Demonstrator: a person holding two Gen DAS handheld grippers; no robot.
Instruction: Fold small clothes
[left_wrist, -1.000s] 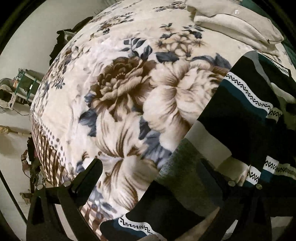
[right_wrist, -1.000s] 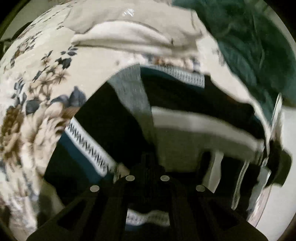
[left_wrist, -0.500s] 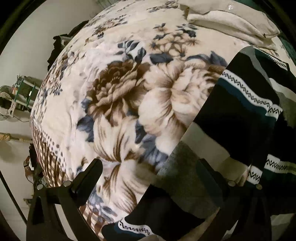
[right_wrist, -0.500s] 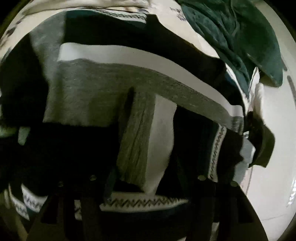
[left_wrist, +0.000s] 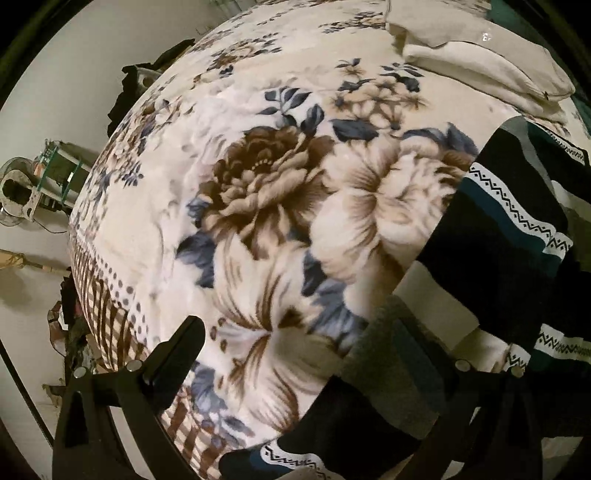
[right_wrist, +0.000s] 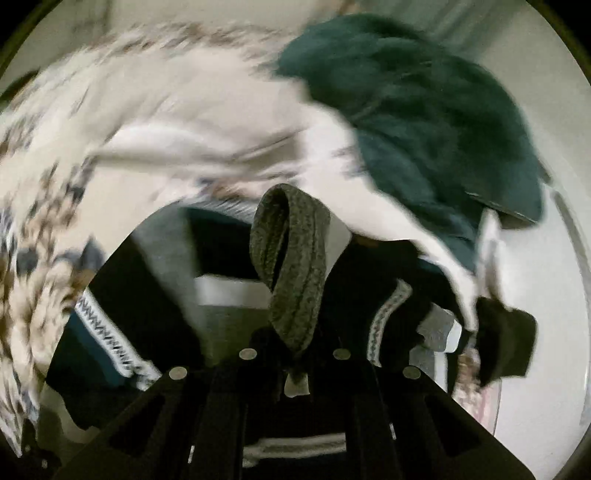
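A: While the sweater (left_wrist: 517, 236) lay on the bed (left_wrist: 258, 184), what step applied?
B: Folding. Right gripper (right_wrist: 295, 354) pinched its grey cuff (right_wrist: 291, 258), lifted; left gripper (left_wrist: 325, 354) was spread. Next: carry sleeve across.

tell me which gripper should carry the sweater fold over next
Right. The right gripper is shut on the sweater's grey cuff; the left gripper is open beside it.

Left wrist view looks forward over floral blanket (left_wrist: 258, 206), close, sweater (left_wrist: 517, 236) at right edge. Right wrist view sits close above same sweater (right_wrist: 147, 295), blurred; both share blanket, sweater.
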